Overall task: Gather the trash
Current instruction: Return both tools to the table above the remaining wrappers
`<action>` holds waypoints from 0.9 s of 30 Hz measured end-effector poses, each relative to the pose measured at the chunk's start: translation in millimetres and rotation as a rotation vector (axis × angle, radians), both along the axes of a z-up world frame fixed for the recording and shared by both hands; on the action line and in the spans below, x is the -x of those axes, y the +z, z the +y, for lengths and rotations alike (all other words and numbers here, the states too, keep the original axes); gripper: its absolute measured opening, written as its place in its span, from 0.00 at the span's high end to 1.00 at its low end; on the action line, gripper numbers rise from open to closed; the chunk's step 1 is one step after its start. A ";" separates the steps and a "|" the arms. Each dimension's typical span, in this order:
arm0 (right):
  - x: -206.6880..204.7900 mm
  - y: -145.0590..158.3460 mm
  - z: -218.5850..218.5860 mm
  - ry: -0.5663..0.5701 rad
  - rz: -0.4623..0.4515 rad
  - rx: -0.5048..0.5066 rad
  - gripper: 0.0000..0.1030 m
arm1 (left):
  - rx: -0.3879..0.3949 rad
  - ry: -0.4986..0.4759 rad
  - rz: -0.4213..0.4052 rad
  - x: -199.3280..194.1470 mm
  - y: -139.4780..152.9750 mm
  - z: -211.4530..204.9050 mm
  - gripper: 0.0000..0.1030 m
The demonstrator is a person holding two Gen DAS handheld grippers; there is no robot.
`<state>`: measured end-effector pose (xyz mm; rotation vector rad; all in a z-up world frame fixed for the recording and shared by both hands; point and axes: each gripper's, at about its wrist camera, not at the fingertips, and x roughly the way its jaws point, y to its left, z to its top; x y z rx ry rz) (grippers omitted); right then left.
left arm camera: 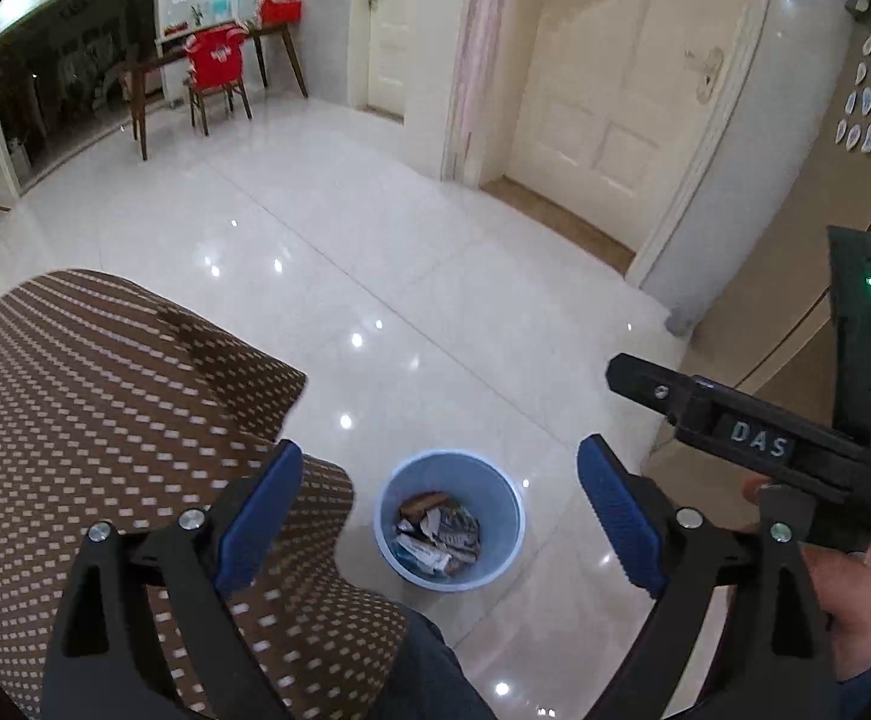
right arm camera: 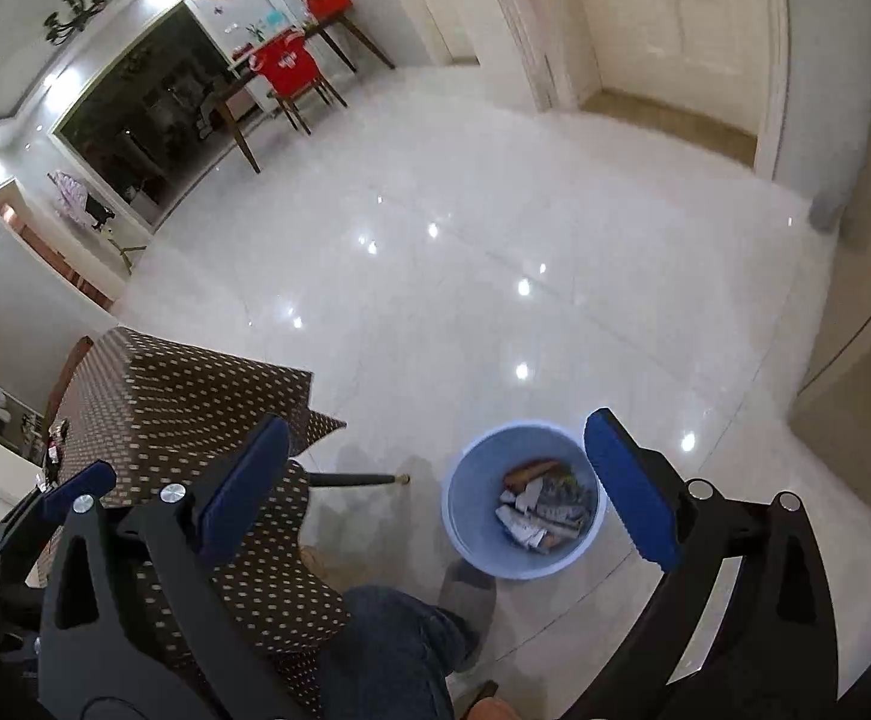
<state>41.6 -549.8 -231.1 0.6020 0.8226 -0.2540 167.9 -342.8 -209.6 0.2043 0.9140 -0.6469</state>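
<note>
A light blue bin (left arm camera: 414, 475) stands on the glossy white floor, holding crumpled paper and wrapper trash (left arm camera: 438, 531). My left gripper (left arm camera: 435, 480) hangs above it, open, with nothing between its blue pads. In the right wrist view the same bin (right arm camera: 483, 462) and its trash (right arm camera: 546, 507) lie below my right gripper (right arm camera: 435, 450), which is also open and empty. The right gripper's black body (left arm camera: 753, 438), held in a hand (left arm camera: 855, 594), shows at the right of the left wrist view.
A table under a brown dotted cloth (left arm camera: 105, 390) (right arm camera: 195, 384) stands just left of the bin. The person's jeans leg (right arm camera: 387, 636) and slipper (right arm camera: 465, 588) are beside it. Cream doors (left arm camera: 603, 96) and a red-covered chair (left arm camera: 216, 69) stand across the floor.
</note>
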 end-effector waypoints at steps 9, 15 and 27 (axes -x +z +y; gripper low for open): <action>2.2 76.2 60.7 0.038 -0.088 0.175 0.06 | 0.077 0.097 -0.088 4.0 47.0 66.8 0.09; -7.2 108.4 105.6 0.092 -0.133 0.257 0.06 | 0.098 0.173 -0.131 4.7 66.4 115.1 0.09; -32.3 143.1 185.5 0.208 -0.190 0.383 0.06 | 0.149 0.332 -0.194 13.4 88.9 214.5 0.08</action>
